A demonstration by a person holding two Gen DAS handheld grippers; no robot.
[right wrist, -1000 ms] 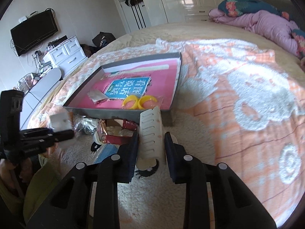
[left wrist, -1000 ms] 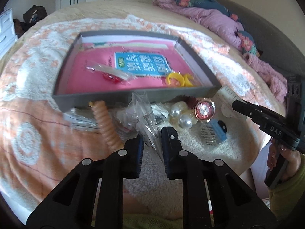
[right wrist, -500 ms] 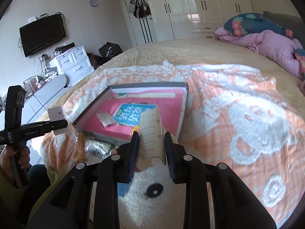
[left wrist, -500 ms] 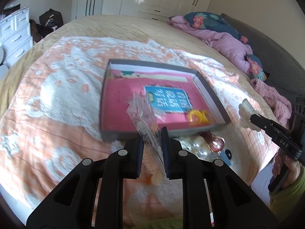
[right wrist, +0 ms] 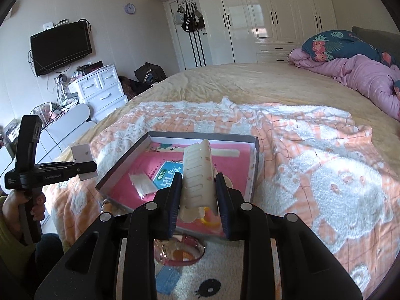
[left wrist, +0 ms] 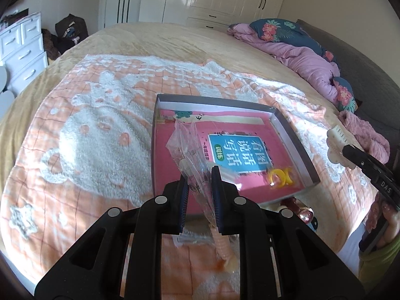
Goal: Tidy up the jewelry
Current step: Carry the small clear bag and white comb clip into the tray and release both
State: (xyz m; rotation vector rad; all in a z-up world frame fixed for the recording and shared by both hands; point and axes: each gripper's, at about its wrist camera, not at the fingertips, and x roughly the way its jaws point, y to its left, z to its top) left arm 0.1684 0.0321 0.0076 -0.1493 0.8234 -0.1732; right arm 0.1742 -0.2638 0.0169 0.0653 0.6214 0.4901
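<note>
A grey shallow box (left wrist: 295, 137) with a pink and blue printed bottom lies on the bed; it also shows in the right wrist view (right wrist: 125, 160). My left gripper (left wrist: 200, 190) is shut on a clear plastic bag (left wrist: 187, 147) and holds it above the box's near edge. My right gripper (right wrist: 198, 195) is shut on a cream hair claw clip (right wrist: 198, 172), raised over the box; it shows in the left wrist view (left wrist: 336, 147) too. Yellow rings (left wrist: 280, 178) and another small clear bag (right wrist: 141, 185) lie in the box.
An orange spiral hair tie (left wrist: 221, 243), a red-strapped watch (right wrist: 180, 250), a blue item (right wrist: 166, 281) and other trinkets lie on the orange-and-white blanket (left wrist: 87, 135) before the box. A purple duvet (right wrist: 362, 80) is at the far right. A white dresser (right wrist: 100, 90) stands left.
Both grippers have risen and pulled back from the pile, each carrying its item. The bag now hangs over the box; the clip sits higher above the box's near side.
</note>
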